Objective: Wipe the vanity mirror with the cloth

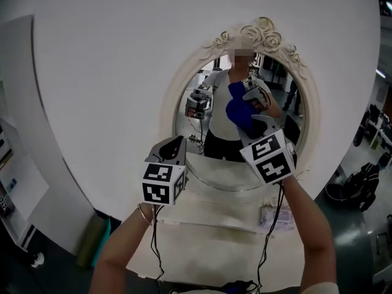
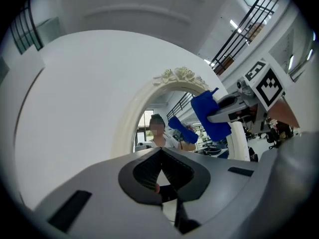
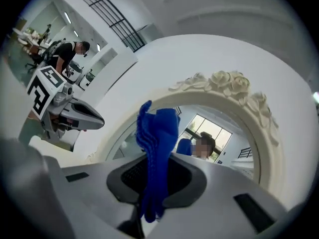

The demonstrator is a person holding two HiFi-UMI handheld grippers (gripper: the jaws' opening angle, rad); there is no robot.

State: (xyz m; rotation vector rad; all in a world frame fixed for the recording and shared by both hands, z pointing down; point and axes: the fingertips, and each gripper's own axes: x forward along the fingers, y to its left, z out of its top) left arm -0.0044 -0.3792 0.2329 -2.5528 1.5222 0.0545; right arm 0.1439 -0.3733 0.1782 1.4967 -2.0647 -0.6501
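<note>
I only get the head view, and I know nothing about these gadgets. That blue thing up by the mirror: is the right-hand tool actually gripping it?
Observer: Yes. The right gripper view shows the blue cloth pinched between the closed jaws of the right gripper.
Operator: And the left tool, is it holding anything?
Observer: No. In the left gripper view, the left gripper has its jaws shut with nothing between them.

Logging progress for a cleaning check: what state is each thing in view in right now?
Oval vanity mirror with ornate white frame: upright.
Blue fabric cloth: bunched, gripped, raised before the glass.
Left claw: shut, empty.
Right claw: shut on that cloth.
</note>
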